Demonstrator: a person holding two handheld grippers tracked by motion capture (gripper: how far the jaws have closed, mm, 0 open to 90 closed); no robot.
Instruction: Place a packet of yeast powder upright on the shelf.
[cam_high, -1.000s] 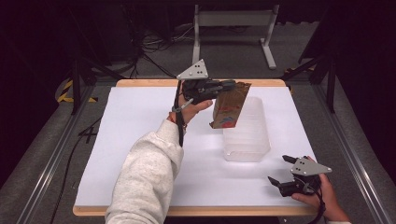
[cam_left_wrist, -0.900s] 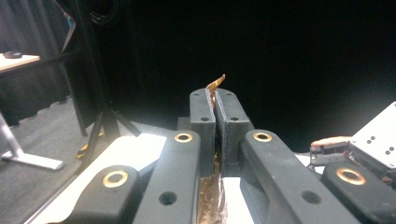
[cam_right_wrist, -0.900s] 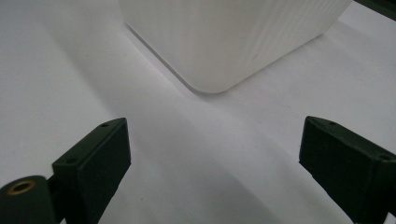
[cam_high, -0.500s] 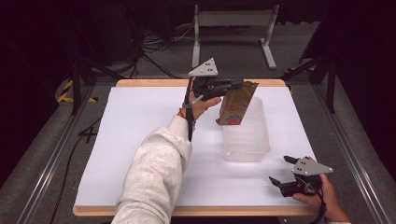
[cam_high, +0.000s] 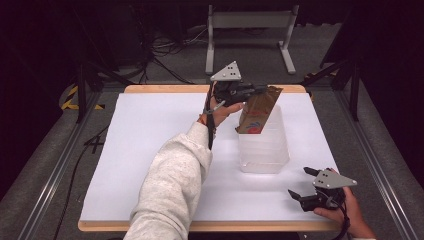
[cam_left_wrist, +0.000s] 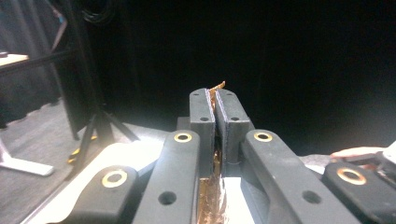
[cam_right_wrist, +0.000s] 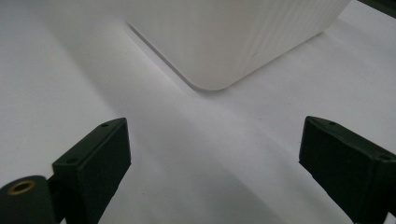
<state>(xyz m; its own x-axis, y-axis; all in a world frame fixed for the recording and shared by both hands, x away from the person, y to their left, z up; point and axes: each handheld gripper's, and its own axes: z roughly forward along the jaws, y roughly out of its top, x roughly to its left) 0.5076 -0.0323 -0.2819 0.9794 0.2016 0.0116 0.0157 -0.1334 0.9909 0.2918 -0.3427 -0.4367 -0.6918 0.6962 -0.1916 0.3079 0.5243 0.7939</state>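
Item: brown foil packet (cam_high: 257, 111), clamped at its top edge between the closed jaws of the left gripper (cam_high: 248, 91). In the left gripper view a crumpled strip of the packet (cam_left_wrist: 214, 196) is seen pinched between the two black pads (cam_left_wrist: 201, 126), with a small foil tip standing out above them. The packet is held tilted above the far end of the clear plastic container (cam_high: 265, 145), its lower end at the container's rim; whether it touches the rim cannot be told.

Container: set on the white table (cam_high: 145, 140), right of centre, nearer the far edge than the near edge. Its rounded near corner (cam_right_wrist: 219, 56) is seen in the right gripper view.

Right gripper (cam_high: 304, 184): held near the table's near right corner, jaws wide apart, nothing between them, bare white surface under them.

Hidden or unclear: the packet's print is too small to read; its upper edge is covered by the jaws.

Open room: the table's left half is bare, as is the strip between the container and the near edge.
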